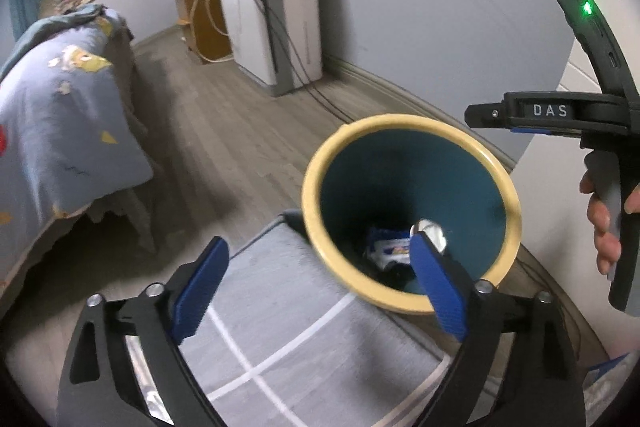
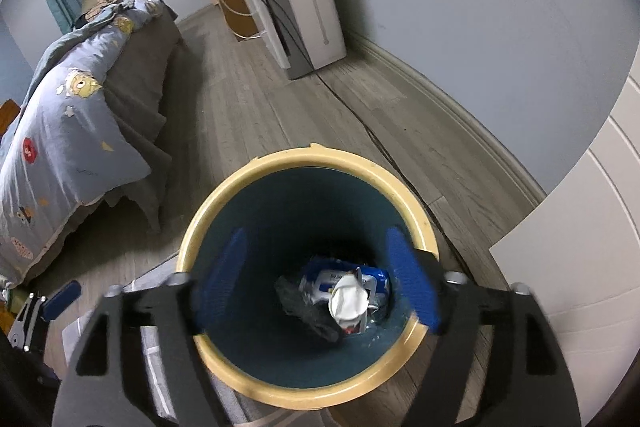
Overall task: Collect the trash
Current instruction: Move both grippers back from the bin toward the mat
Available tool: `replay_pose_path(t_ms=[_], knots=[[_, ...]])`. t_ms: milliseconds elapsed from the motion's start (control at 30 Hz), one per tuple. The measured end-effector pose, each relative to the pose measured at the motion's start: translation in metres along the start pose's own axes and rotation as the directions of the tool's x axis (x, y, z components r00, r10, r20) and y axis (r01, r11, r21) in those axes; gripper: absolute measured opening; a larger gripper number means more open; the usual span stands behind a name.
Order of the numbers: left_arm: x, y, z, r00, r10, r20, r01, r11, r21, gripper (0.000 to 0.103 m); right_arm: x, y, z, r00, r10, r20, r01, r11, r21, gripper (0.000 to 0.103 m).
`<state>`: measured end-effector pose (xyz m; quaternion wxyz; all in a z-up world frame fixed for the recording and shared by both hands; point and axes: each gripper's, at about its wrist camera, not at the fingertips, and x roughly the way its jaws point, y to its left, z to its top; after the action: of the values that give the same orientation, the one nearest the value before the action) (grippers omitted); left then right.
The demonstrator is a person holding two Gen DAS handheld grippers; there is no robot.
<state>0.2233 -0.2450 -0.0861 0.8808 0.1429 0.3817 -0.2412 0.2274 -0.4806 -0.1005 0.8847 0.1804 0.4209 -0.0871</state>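
The right gripper [image 2: 316, 279] is hovering over the round dark-teal bin with a cream rim [image 2: 426, 227] in the lower centre of its view, blue-padded fingers [image 2: 412, 283] spread wide with nothing between them. A crumpled white paper wad [image 2: 347, 301] is lying on a blue-and-white wrapper [image 2: 320, 277] at the bin's bottom. The left gripper [image 1: 316, 275] is standing wide and empty at the bin's lower left, over a grey rug with white lines [image 1: 288, 327].
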Motion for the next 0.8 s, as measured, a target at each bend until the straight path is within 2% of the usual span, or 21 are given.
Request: replay_pose_path(t_ms=[67, 233, 333, 567, 800], knots=[[-0.011, 0.005, -0.002, 1.0, 0.026, 0.009, -0.026, 0.999, -0.028, 0.095, -0.008, 0.004, 0.002, 0.999, -0.005, 0.032, 0.005, 1.0, -0.014, 0.098], [-0.048, 0.021, -0.01, 0.997, 0.065, 0.042, -0.061, 0.994, -0.094, 0.097, -0.024, 0.01, 0.004, 0.997, -0.026, 0.072, 0.027, 0.999, -0.024, 0.097], [-0.073, 0.033, -0.018, 0.994, 0.093, 0.049, -0.087, 0.989, -0.119, 0.097, -0.033, 0.018, 0.0, 0.997, -0.01, 0.076, 0.013, 0.999, -0.04, 0.097], [-0.144, 0.064, -0.046, 0.984, 0.158, 0.081, -0.141, 0.973, -0.184, 0.098, -0.077, 0.063, -0.02, 0.991, 0.027, 0.129, -0.007, 0.988, -0.154, 0.097], [-0.202, 0.092, -0.094, 0.971, 0.219, 0.093, -0.188, 0.946, -0.263, 0.098, -0.114, 0.115, -0.054, 0.989, 0.101, 0.111, -0.071, 0.966, -0.248, 0.097]])
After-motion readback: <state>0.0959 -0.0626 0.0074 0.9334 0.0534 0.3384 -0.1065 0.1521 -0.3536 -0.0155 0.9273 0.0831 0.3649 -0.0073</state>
